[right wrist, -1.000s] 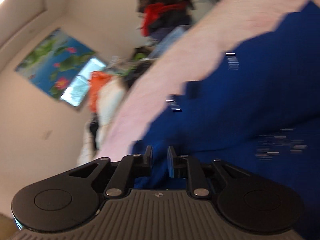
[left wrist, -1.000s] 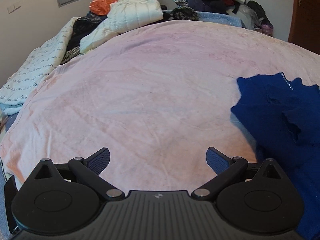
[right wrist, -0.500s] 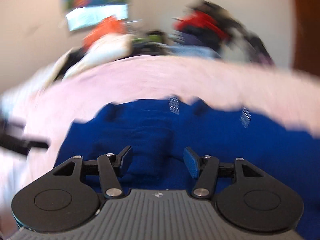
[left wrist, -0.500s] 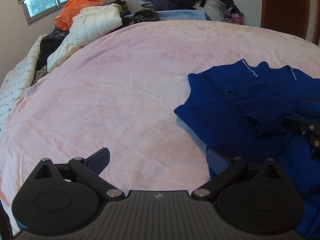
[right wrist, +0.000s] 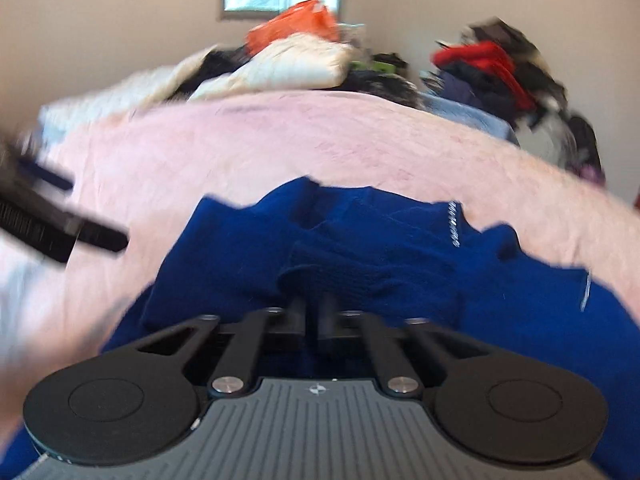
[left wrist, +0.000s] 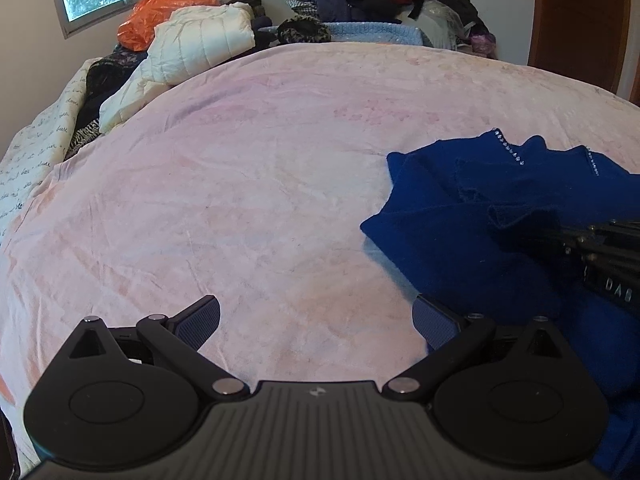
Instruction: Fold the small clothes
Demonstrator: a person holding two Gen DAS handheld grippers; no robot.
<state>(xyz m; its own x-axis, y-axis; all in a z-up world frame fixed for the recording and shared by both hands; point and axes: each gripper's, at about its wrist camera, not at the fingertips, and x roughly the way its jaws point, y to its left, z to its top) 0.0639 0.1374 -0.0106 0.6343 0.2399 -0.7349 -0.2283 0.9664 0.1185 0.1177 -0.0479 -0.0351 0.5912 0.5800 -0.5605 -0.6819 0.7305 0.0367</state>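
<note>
Pink bedspread (left wrist: 248,184), one blue garment (left wrist: 472,216) bunched at its right side.

Nearest, the left gripper (left wrist: 316,320) hangs wide open and empty over bare spread. Just beyond, the right gripper (right wrist: 314,312), half open a moment ago, has pinched shut on a raised fold of the garment, so the first fold can likely begin. Farther back, a cream jacket (left wrist: 200,48), an orange bag (left wrist: 168,4) and heaped clothes line the wall.

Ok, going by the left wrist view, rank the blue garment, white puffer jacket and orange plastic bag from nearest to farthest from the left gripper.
1. blue garment, just right of the left gripper.
2. white puffer jacket, far left on the bed.
3. orange plastic bag, behind the jacket, under the window.
</note>
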